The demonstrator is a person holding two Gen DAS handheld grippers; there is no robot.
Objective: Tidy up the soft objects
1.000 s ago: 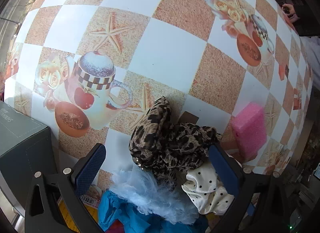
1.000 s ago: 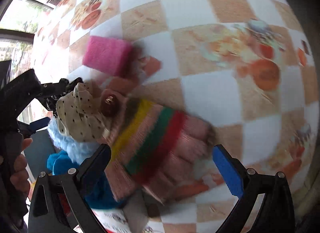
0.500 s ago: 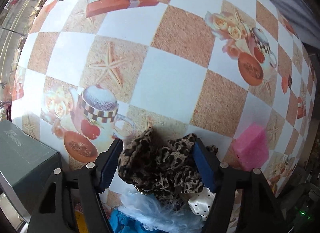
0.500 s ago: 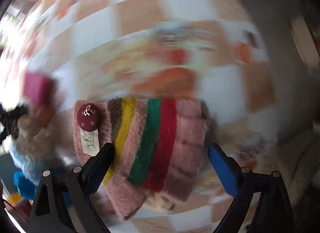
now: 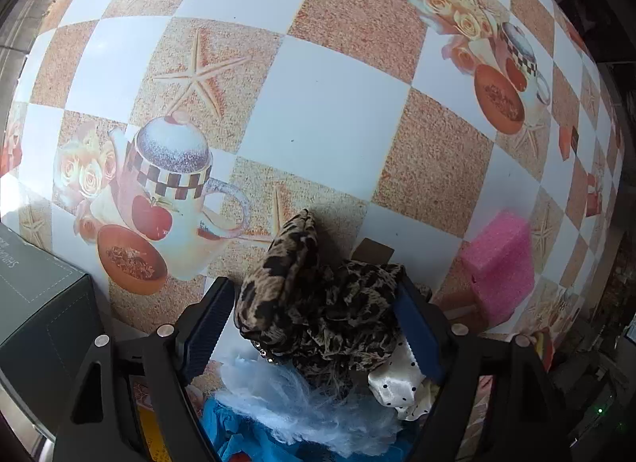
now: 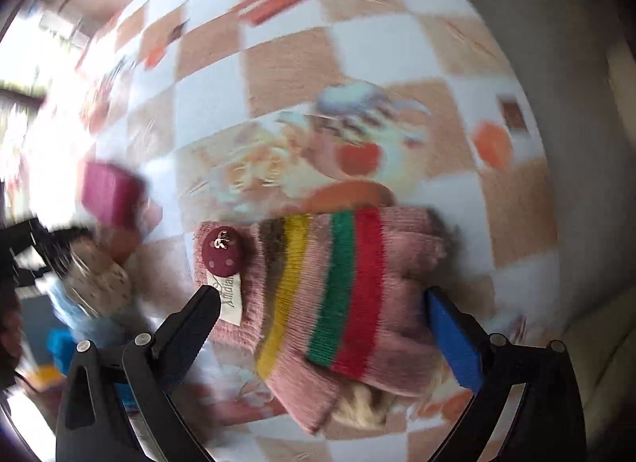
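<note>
My left gripper (image 5: 312, 287) points down over a pile of soft things. A leopard-print fabric piece (image 5: 294, 303) lies between its blue pads. The jaws are opening: the right pad still brushes the fabric and the left pad stands just off it. A pink knit glove (image 6: 342, 287) with yellow, green and red stripes spans my right gripper (image 6: 322, 295) from pad to pad. It stays sharp while the table blurs, so it travels with the gripper. These jaws are opening slightly but stay on the glove.
The checked tablecloth (image 5: 326, 104) covers the table. A pink sponge (image 5: 501, 267) lies right of the pile. White dotted fabric (image 5: 397, 382), pale blue fluff (image 5: 298, 402) and a blue item (image 5: 238, 442) sit under the leopard piece. A grey box (image 5: 39, 303) stands left. The table edge (image 6: 528, 192) is near the glove.
The left jaws closed in around the leopard fabric, then widened a little. The right gripper carried the striped glove sideways away from the pile, and the sponge slid to the left of its view.
</note>
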